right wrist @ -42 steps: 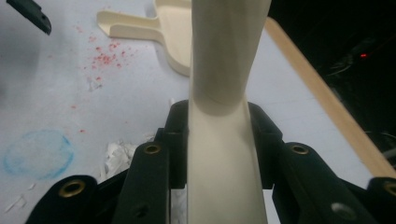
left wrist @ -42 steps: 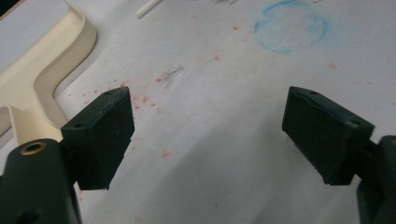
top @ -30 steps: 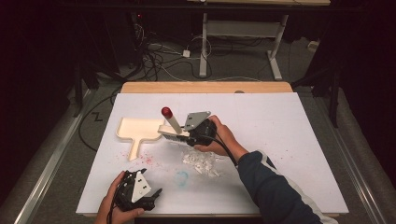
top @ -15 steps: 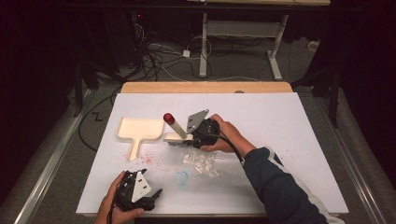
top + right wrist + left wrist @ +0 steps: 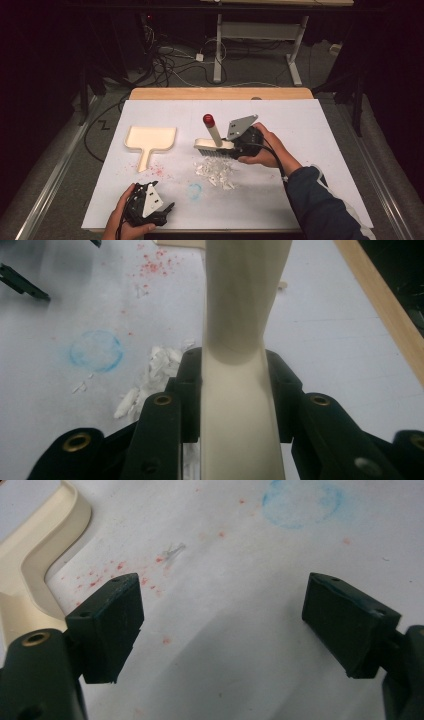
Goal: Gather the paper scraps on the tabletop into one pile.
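A cream hand brush (image 5: 214, 144) with a red-tipped handle hangs just behind a pile of white paper scraps (image 5: 216, 171) at the middle of the white table. My right gripper (image 5: 235, 146) is shut on the brush's block, which runs between its jaws as a cream bar (image 5: 239, 390). A cream dustpan (image 5: 150, 140) lies flat to the left, its handle toward me, and its curved edge (image 5: 35, 555) shows in the left gripper view. My left gripper (image 5: 167, 207) rests open near the table's front edge, nothing between its jaws (image 5: 220, 625).
Red specks (image 5: 159, 170) and a blue chalk ring (image 5: 195, 189) mark the white table cover (image 5: 300, 130). A wooden strip (image 5: 220, 93) borders the far edge. Cables and a desk frame lie on the dark floor beyond.
My right gripper has carried the brush rightward, from near the dustpan to just behind the scrap pile. The left gripper has stayed put.
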`<state>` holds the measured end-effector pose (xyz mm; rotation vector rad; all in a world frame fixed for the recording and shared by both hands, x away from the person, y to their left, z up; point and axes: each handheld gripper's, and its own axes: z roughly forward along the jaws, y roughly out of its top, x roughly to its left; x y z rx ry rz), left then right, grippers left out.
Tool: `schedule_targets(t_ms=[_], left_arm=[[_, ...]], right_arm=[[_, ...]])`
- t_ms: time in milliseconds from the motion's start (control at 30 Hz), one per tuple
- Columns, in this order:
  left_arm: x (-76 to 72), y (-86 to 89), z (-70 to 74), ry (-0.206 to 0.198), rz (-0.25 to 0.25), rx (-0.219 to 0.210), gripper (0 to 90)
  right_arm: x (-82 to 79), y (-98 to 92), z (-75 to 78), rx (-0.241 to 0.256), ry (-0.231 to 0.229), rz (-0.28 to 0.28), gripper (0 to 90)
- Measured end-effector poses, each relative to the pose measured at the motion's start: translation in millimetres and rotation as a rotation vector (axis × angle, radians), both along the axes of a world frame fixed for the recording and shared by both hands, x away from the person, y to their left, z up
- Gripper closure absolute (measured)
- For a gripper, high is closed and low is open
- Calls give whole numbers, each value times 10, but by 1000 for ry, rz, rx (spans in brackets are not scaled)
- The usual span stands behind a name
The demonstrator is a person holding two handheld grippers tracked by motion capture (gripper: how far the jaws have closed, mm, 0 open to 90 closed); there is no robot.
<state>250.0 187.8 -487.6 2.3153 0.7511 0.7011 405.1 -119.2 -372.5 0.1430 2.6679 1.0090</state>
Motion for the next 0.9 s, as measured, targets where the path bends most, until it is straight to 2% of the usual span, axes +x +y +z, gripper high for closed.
schedule_targets(t_ms=[100, 167, 233, 333, 400, 533, 633, 700, 767, 867, 900], left_arm=[[3, 3, -1, 0, 3, 1, 162], [0, 3, 3, -3, 4, 0, 162], [-2, 3, 4, -5, 7, 1, 162], [5, -2, 2, -2, 10, 5, 162], [10, -6, 0, -1, 9, 5, 162], [18, -18, 2, -1, 9, 10, 162], [18, -21, 5, -3, 7, 9, 162], [19, -16, 2, -2, 7, 7, 162], [18, -11, 0, -1, 6, 7, 162], [13, -4, 4, -3, 8, 4, 162], [10, -3, 6, -3, 7, 3, 162]], right_arm=[[-57, -135, -10, 42, 18, -31, 679], [-116, -221, -21, 54, -6, -56, 679], [-176, -319, -26, 72, -5, -77, 678], [-230, -481, -35, 139, -23, -176, 678], [-254, -553, -79, 177, -39, -262, 678], [-267, -518, -263, 127, -100, -378, 678], [-227, -444, -396, 111, -120, -427, 678], [-213, -386, -475, 92, -131, -438, 678], [-221, -324, -547, 91, -117, -443, 678], [-313, -203, -596, 86, -114, -396, 678], [-346, -162, -599, 92, -100, -375, 678]])
